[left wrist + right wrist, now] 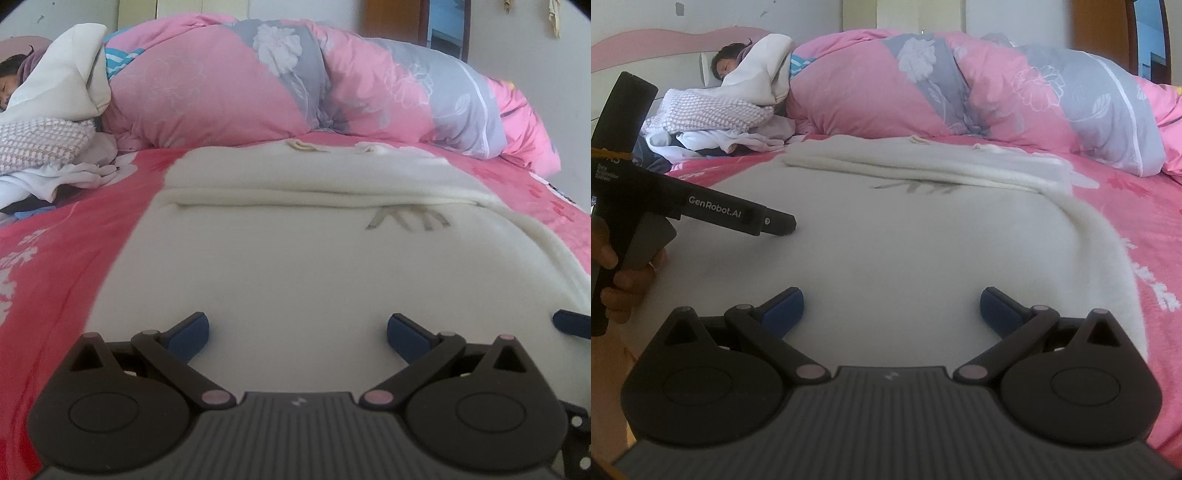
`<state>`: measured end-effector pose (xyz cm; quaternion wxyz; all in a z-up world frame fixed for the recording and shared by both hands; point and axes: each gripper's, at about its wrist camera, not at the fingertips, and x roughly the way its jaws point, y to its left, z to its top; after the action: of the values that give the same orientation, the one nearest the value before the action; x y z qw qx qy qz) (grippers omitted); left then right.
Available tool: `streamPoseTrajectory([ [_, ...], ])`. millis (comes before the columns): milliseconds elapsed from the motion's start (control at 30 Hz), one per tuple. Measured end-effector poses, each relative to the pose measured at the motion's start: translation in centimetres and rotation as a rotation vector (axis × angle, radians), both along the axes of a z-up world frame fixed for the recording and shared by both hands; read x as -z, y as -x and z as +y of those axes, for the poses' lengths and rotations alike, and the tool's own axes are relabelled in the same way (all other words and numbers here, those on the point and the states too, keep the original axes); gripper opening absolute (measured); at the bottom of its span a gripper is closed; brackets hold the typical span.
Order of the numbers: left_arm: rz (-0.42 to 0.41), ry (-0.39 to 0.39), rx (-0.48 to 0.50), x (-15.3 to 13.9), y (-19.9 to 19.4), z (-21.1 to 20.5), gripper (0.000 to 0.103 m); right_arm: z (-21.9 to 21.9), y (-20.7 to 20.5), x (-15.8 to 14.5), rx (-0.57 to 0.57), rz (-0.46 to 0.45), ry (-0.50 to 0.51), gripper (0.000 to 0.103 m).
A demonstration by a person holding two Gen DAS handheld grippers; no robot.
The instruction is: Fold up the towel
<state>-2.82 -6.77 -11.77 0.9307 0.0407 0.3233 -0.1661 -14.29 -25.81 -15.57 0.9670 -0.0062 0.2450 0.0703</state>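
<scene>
Your left gripper (pixel 298 328) and right gripper (pixel 892 308) both hover with their 2 fingers spread wide, grasping nothing. The cream towel (pixel 295 266) lies partly folded on the pink bedsheet (pixel 55 258), directly under and ahead of your fingertips.

My towel (pixel 295 266) was cream-white with a faint grey motif, on a pink sheet (pixel 74 258) with white flowers. My 2 grippers' pads (pixel 190 334) were blue; the quilt (pixel 258 85) was pink and grey floral.

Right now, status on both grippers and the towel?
Left gripper open, right gripper open. Cream towel partly folded on bed, ungripped. Nothing in the way.
</scene>
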Motion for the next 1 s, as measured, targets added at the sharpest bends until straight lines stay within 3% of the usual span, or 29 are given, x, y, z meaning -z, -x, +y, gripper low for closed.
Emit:
streamPoseTrajectory([
  [1000, 0.037, -0.012, -0.03, -0.4, 2.9, 0.8, 0.103, 0.5, 1.8, -0.1, 0.044, -0.001, 0.005, 0.102],
])
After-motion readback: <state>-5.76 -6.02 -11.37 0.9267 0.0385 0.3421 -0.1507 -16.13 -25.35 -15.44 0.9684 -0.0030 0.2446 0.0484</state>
